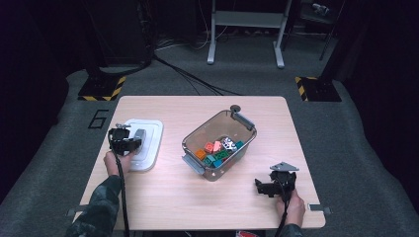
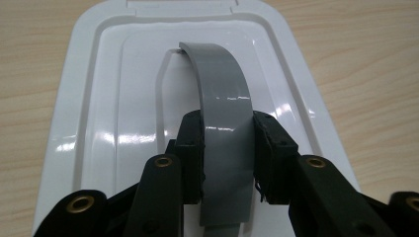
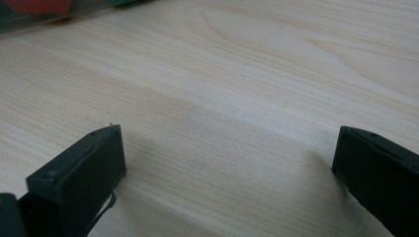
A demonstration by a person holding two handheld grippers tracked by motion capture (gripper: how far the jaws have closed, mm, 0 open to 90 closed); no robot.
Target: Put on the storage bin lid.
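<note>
1. Lid (image 1: pixel 146 143) lies flat near the left edge of the surface (image 1: pixel 207 207), well apart from the bin (image 1: pixel 219 146), which sits mid-surface with coloured blocks (image 1: pixel 220 149) inside.
2. Left gripper (image 2: pixel 228 148): its fingers (image 2: pixel 191 148) pinch the grey handle (image 2: pixel 225 123) of the lid, one pad on each long edge. Handle is a curved strap that arches up off the lid.
3. Key relation: the strap's long axis runs straight away from the left gripper, along the lid's own long axis, roughly from the near edge of the surface toward the far edge. Fingers cross it at right angles, so the grip looks square.
4. Bin lies to the right of the lid, long axis set diagonally, near-left to far-right. Judgement: the lid would need a turn to match before seating.
5. Right gripper (image 1: pixel 274 183) rests near the near right corner; in the right gripper view its fingers (image 3: pixel 84 173) are spread, nothing between, bare surface below.
6. Left hand (image 1: pixel 117 162) is nearer the lid; the right is nearer the bin.
</note>
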